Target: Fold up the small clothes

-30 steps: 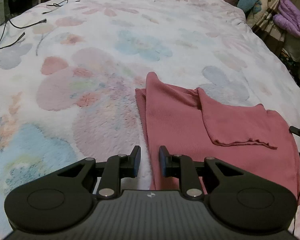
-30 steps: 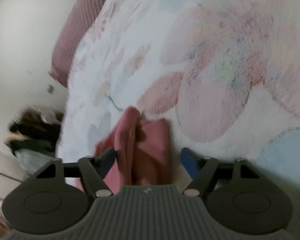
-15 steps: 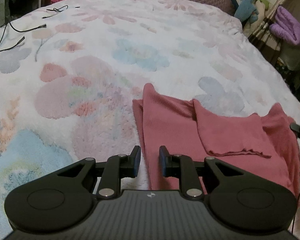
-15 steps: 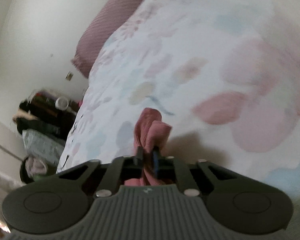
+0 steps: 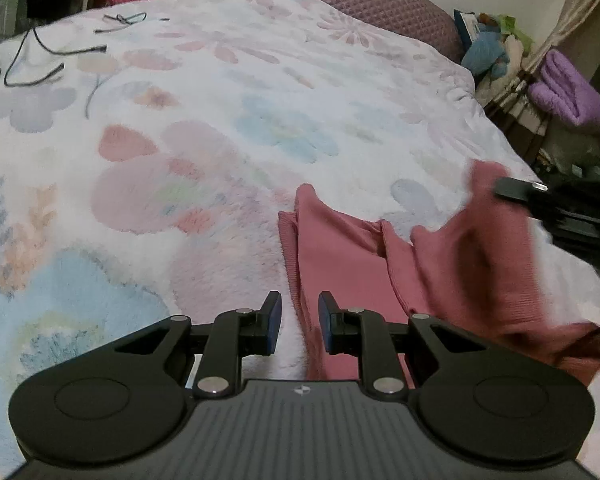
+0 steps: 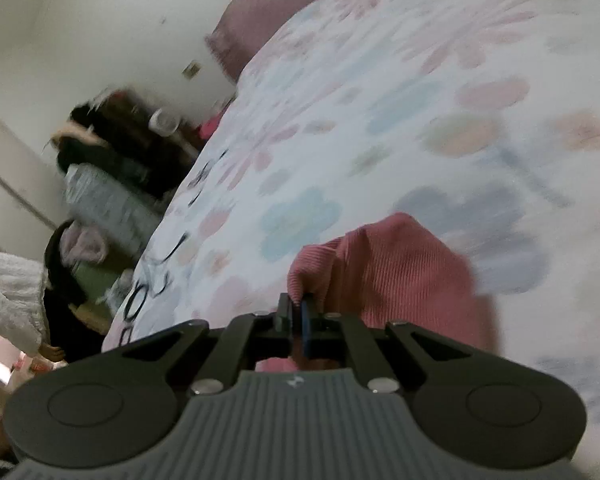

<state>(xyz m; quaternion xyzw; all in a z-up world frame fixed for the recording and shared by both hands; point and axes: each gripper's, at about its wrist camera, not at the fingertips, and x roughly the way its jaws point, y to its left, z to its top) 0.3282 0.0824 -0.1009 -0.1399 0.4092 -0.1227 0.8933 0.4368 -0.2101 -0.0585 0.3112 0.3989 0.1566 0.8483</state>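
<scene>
Lifted higher since a second ago is the pink garment's [image 5: 452, 264] right side | right gripper [image 6: 296, 312] is clamped on its edge | left gripper [image 5: 299, 322] is held parted above the left hem | garment is spread on floral blanket [image 5: 204, 152]

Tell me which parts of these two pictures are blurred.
Left wrist view: the lifted side of the pink garment and the right hand-held gripper are motion-smeared; the floral blanket stays fairly sharp. Right wrist view: blanket and room clutter blurred, right edge worst.

Left gripper [image 5: 299, 328], fingers [image 5: 274, 322] parted, hovers by the pink garment [image 5: 432, 264] on the floral blanket [image 5: 220, 140].
</scene>
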